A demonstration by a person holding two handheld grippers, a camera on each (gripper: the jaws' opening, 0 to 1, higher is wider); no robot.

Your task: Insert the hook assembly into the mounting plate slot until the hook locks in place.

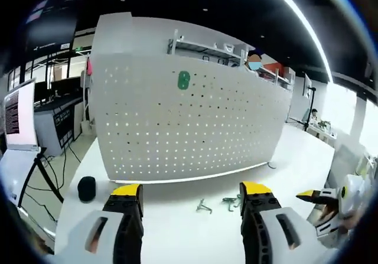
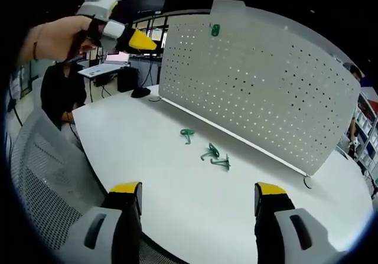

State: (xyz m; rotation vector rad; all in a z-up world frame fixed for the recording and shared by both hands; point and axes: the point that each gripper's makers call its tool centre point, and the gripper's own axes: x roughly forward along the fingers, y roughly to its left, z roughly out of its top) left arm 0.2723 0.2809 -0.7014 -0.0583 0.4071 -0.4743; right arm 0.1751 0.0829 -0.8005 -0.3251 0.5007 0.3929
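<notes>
White perforated steel dominates — the pegboard (image 1: 189,122) stands upright along the far side of the white table (image 2: 130,134), and one green hook (image 1: 183,80) is already seated high on its face, towards the upper left in the left gripper view. Down on the tabletop, just in front of the board's base, lie the loose green hooks (image 2: 212,155) — one on its own (image 2: 187,134), and two more close together. A small black object (image 1: 86,188) sits off towards the table's corner.

Left gripper (image 1: 192,202), jaws spread wide and empty, looks straight at the board; the hooks lie just ahead, between its tips and towards the inside of the right-hand one, so my read is that this hand is the nearer. Right gripper (image 2: 198,198), jaws also parted with nothing between them, sits well back from the hooks, which lie ahead and roughly centred. Which way each hook's long axis runs is too small to tell
</notes>
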